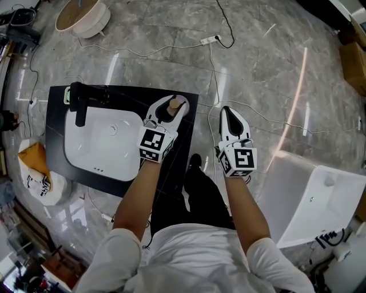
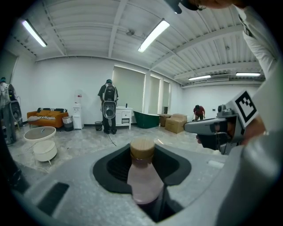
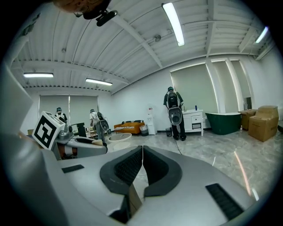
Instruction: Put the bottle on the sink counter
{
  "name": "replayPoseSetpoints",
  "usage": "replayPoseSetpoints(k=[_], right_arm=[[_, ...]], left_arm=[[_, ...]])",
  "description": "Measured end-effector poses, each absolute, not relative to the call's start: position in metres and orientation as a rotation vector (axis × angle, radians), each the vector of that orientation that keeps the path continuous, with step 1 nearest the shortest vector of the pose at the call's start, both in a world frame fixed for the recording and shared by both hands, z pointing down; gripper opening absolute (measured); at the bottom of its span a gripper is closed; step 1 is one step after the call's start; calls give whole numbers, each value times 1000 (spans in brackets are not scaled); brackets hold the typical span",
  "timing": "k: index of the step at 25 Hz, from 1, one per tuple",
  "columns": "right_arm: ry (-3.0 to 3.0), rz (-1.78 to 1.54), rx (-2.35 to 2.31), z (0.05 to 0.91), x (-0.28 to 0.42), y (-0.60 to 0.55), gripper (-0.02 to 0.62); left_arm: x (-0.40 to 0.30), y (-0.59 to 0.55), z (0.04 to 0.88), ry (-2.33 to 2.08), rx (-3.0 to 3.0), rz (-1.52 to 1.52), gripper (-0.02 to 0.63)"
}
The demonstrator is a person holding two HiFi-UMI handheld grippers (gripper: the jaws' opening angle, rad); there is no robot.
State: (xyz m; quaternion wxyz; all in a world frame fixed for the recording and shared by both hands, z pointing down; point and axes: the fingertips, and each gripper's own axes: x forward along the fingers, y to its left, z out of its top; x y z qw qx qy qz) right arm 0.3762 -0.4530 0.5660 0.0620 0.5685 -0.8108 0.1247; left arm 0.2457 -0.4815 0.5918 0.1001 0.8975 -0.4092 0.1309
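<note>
Marble floor surrounded a black counter (image 1: 55,123). Over its right edge, the left gripper (image 1: 167,110) clamped the bottle (image 1: 176,105) mid-body. It looked light, rigid and slick, so that hold suited. The right gripper (image 1: 227,114) hung closed and empty.

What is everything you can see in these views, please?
pale pink bottle with wooden cap: one, pink, gripped in left gripper.
black sink counter: one, black, floor, left.
white oval basin: one, white, set in counter.
black faucet: one, black, counter's far left corner.
round cream tub: one, cream, floor, top left.
white bathtub: one, white, floor, right.
left gripper: one, white, shut on bottle.
right gripper: one, white, jaws together, empty.
</note>
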Motion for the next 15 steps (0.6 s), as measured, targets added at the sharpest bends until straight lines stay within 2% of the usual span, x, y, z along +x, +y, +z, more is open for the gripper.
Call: replayPoseSetpoints(k=[15], right_arm=[[-2450, 405, 1719, 571, 380, -447, 15]], left_arm=[[249, -494, 605, -1238, 2646, 407, 143]])
